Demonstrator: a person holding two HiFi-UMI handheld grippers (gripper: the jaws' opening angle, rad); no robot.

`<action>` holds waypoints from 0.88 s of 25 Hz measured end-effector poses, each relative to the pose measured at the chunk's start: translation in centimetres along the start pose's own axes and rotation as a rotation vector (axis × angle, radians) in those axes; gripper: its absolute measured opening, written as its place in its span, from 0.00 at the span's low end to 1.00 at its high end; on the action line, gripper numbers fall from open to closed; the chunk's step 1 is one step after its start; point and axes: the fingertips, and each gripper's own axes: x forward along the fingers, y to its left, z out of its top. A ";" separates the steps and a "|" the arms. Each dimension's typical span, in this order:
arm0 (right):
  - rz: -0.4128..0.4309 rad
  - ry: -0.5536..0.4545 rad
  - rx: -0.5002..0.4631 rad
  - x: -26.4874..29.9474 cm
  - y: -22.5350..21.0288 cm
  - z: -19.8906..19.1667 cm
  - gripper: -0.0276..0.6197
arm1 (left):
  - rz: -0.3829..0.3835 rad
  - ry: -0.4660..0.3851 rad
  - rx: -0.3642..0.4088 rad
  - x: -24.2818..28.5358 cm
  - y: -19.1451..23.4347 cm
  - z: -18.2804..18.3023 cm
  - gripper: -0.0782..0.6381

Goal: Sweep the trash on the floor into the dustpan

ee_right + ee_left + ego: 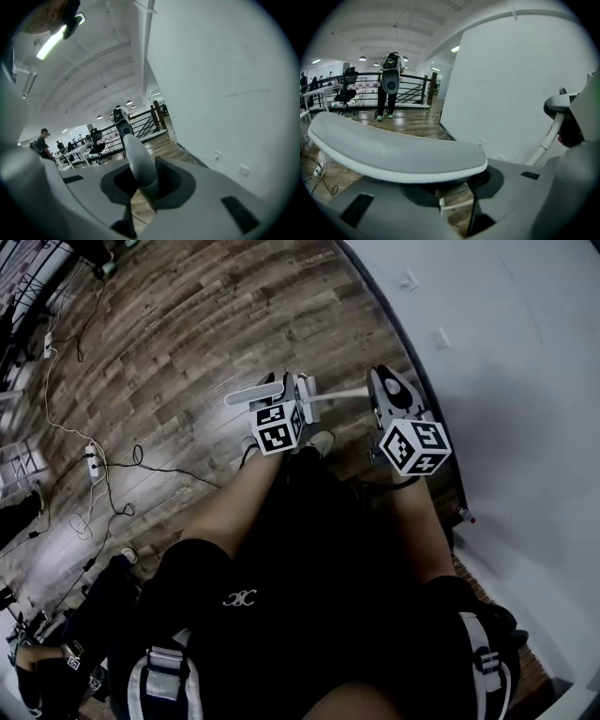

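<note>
My left gripper [289,395] is shut on a broad grey handle [251,393] that sticks out to the left; in the left gripper view that handle [393,150] lies crosswise over the jaws of the left gripper [452,190]. My right gripper [390,397] is shut on a narrow grey handle [138,164], which points away along the jaws of the right gripper [140,194]. A thin white rod [342,393] runs between the two grippers and shows again as the white rod [548,138]. No trash, dustpan tray or broom head is in view.
A white wall [506,343] with sockets and a dark baseboard [412,352] stands close on the right. Wooden floor [178,324] spreads left, with cables and a power strip [92,460]. A person [390,84] stands far off by a railing.
</note>
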 end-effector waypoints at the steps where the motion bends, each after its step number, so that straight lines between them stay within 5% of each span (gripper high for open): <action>1: 0.001 -0.005 0.011 -0.1 0.1 0.1 0.16 | -0.004 0.000 0.001 0.0 0.1 0.0 0.27; 13: -0.019 -0.024 -0.082 -3.2 3.6 2.4 0.16 | -0.028 -0.007 -0.009 -1.3 2.7 0.0 0.27; 22: -0.160 -0.087 -0.069 -7.0 2.9 4.4 0.15 | -0.066 0.043 -0.015 -2.6 5.0 0.6 0.28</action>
